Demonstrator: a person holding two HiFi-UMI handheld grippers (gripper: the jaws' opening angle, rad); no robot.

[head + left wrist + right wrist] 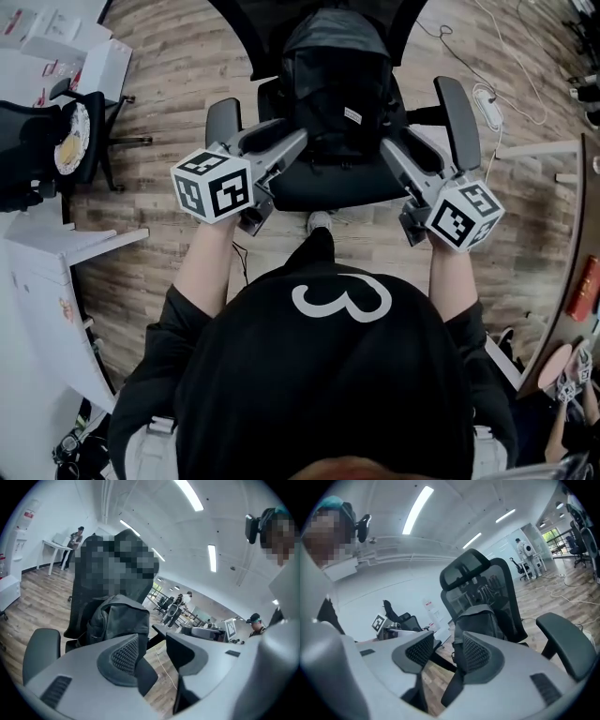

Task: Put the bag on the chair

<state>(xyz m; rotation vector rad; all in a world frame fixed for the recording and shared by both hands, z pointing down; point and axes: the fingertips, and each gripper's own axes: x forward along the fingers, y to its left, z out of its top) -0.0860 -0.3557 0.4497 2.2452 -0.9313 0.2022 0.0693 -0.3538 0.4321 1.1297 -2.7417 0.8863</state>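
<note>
A black backpack [337,84] stands upright on the seat of a black office chair [323,187], leaning against its backrest. My left gripper [281,141] is at the bag's lower left and my right gripper [394,145] at its lower right, both just in front of the seat between the armrests. Both are open with nothing between the jaws. In the left gripper view the backpack [119,620] shows beyond the open left gripper [152,646]. Past the open right gripper [447,648], the right gripper view shows the backpack [476,620] and the chair's backrest [487,588].
A white desk [56,253] and another black chair [70,136] stand to the left. A power strip with cables [487,103] lies on the wooden floor at the right, near a table edge [562,281]. People stand far off [180,604].
</note>
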